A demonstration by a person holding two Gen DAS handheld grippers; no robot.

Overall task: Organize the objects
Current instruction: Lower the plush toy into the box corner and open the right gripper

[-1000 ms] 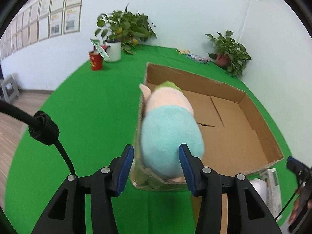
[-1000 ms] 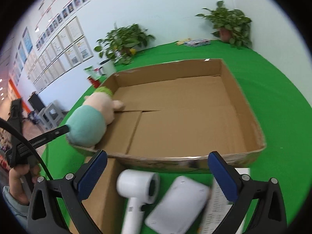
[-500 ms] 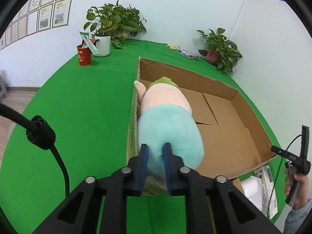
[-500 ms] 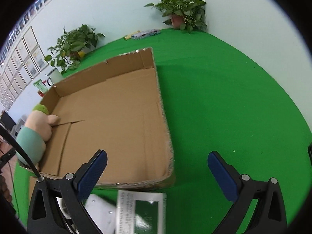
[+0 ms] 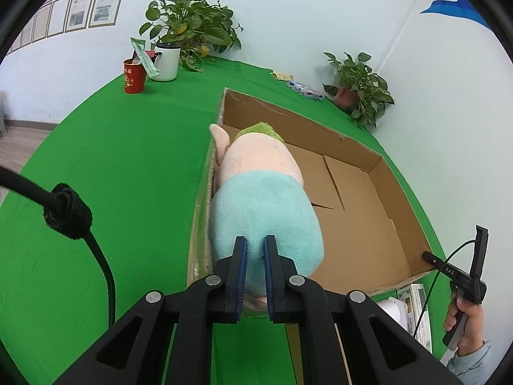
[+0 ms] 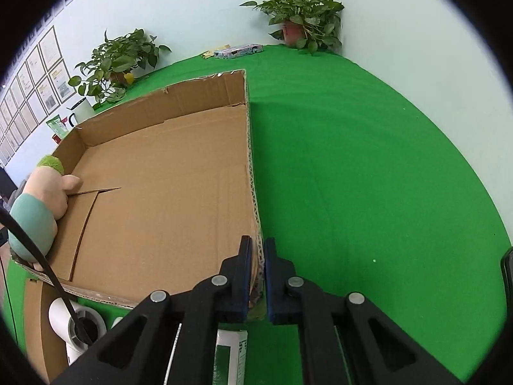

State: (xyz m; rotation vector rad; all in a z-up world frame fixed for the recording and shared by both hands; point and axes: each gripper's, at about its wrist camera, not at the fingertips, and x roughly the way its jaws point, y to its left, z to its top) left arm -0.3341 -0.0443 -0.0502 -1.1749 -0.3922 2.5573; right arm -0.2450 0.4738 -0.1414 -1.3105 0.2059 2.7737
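Plush [image 5: 266, 205] lying in the box [image 5: 368, 224], snug against the near-left wall, head pointing away. Right at the tips of the left tongs [image 5: 255, 250], which pinch its soft blue back end, likely to push it further in or drop it there. Right tongs [image 6: 256, 250] shut on the box's right wall, straight ahead of them, probably to keep the box from sliding. Dryer [image 6: 77, 324] and booklet [image 6: 231, 349] just behind the box, under the right tongs, not yet packed. Green counter [image 6: 352, 192] all around. Mug [image 5: 134, 75] and plants [image 5: 192, 29] far ahead.
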